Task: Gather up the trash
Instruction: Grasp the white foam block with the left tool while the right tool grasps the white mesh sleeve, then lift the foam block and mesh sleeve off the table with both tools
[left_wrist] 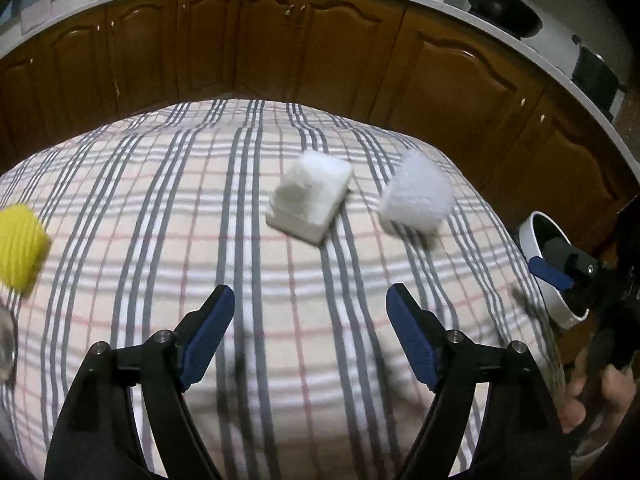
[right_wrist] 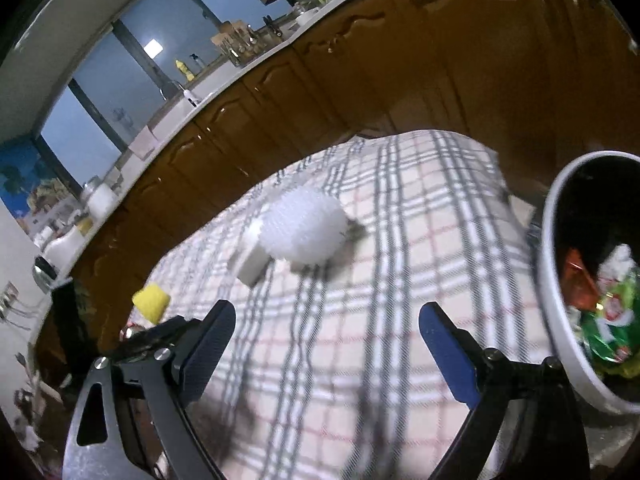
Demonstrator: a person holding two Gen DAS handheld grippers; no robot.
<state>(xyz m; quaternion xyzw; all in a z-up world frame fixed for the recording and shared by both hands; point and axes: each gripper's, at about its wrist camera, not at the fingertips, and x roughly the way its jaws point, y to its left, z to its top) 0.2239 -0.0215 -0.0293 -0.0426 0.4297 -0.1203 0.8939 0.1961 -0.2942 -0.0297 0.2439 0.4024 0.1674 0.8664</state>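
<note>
On the plaid tablecloth lie a white boxy piece and a white fluffy wad side by side, ahead of my left gripper, which is open and empty. A yellow lump sits at the left edge. In the right wrist view my right gripper is open and empty over the cloth, with the fluffy wad ahead, the white piece behind it and the yellow lump to the left. A white bin holding wrappers stands at the right.
Brown kitchen cabinets run behind the table under a pale counter with a black pan. The bin sits off the table's right edge, where the right gripper's blue pad and a hand show.
</note>
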